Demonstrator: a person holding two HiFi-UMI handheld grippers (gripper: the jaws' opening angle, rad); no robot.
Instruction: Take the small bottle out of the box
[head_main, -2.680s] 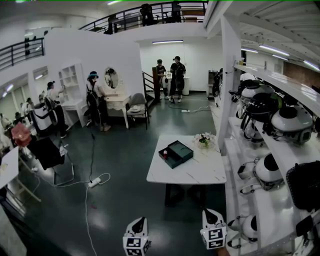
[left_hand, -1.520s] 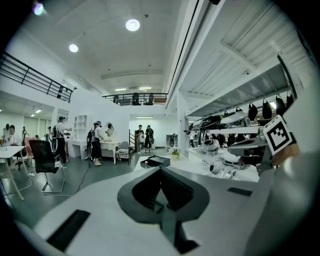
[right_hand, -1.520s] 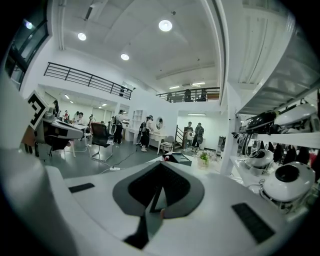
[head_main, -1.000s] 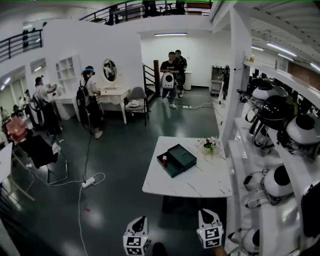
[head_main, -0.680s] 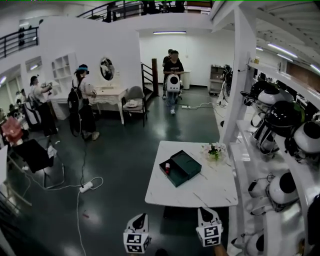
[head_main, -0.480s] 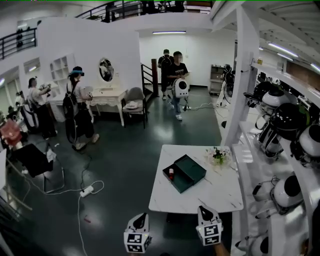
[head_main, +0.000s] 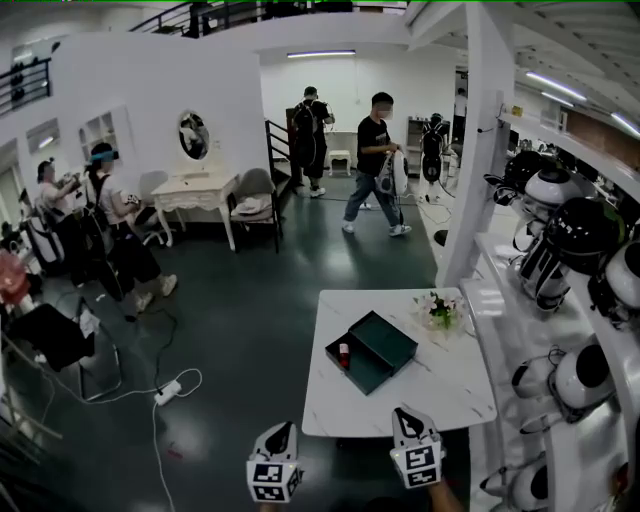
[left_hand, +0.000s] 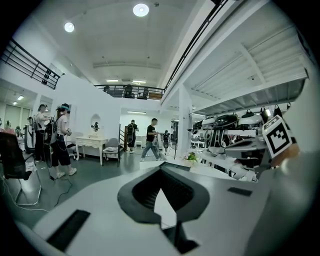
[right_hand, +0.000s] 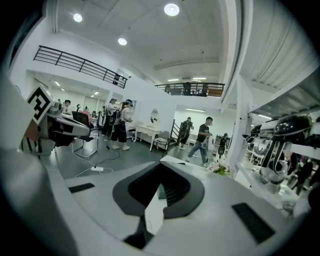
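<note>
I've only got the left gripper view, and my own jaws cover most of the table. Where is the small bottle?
Observer: In the head view, the small bottle stands at the left end of the open dark green box.
Operator: Is the right gripper carrying anything?
Observer: No. The right gripper has its jaws shut with nothing between them.
Operator: Where's my left gripper relative to the table?
Observer: The left gripper shows below and left of the white table's near left corner.
</note>
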